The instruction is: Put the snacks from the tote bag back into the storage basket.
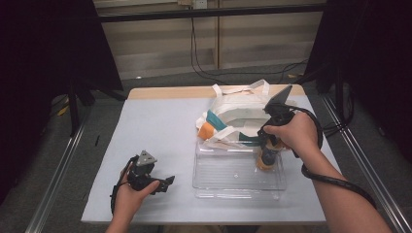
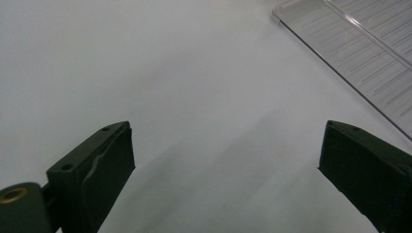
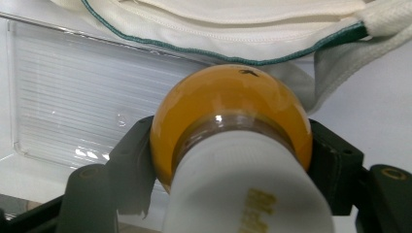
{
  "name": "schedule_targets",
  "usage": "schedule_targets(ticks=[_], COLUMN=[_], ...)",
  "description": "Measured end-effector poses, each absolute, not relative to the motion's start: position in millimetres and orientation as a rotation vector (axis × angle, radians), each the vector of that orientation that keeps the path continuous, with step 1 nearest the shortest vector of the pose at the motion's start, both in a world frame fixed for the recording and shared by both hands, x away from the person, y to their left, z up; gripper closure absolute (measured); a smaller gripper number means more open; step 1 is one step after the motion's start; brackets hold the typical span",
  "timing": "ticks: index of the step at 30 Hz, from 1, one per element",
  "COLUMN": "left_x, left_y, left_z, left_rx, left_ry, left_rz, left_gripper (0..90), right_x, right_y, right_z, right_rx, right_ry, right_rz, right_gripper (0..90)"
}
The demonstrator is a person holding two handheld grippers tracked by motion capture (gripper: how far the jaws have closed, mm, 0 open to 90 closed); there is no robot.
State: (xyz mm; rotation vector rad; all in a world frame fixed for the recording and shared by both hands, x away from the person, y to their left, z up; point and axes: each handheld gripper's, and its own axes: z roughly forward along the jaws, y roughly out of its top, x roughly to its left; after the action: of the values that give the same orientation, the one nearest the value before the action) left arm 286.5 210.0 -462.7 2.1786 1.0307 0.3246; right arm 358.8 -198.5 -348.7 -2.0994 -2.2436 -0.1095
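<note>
My right gripper (image 1: pixel 266 145) is shut on an orange bottle (image 1: pixel 266 158) with a white cap (image 3: pixel 243 189). It holds the bottle upright over the far right corner of a clear plastic tray (image 1: pixel 238 194). In the right gripper view the black jaws press on both sides of the bottle (image 3: pixel 228 102), just below the cap. My left gripper (image 1: pixel 164 183) rests on the white table near the front left, open with nothing between its jaws (image 2: pixel 226 155).
A white cloth bag (image 1: pixel 238 109) with green trim and straps lies open behind the tray, its edge (image 3: pixel 233 29) draped over the tray's far rim (image 3: pixel 73 87). An orange object (image 1: pixel 208 130) pokes out at the bag's left. The tray's corner (image 2: pixel 359 53) lies right of the left gripper.
</note>
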Motion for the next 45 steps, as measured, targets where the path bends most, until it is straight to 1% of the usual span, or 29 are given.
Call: schedule_targets(ticks=[8, 17, 33, 45], left_x=[287, 288, 287, 287], left_y=[210, 209, 210, 210], left_z=[-463, -464, -464, -463], left_rx=[2.18, 2.181, 2.178, 2.185], left_ry=[1.027, 1.027, 1.028, 1.02], left_rz=[0.328, 0.325, 0.326, 0.333], left_gripper=[5.5, 5.5, 5.4, 5.4], right_x=[356, 357, 353, 345], right_y=[-192, -195, -199, -207], right_z=[-353, -348, -345, -343], right_rx=[-2.055, -2.058, -1.96, -1.898], right_ry=[-2.272, -2.277, -2.395, -2.476], right_rz=[-0.129, -0.158, -0.195, -0.233], right_gripper=[28.6, 27.2, 13.7, 7.5])
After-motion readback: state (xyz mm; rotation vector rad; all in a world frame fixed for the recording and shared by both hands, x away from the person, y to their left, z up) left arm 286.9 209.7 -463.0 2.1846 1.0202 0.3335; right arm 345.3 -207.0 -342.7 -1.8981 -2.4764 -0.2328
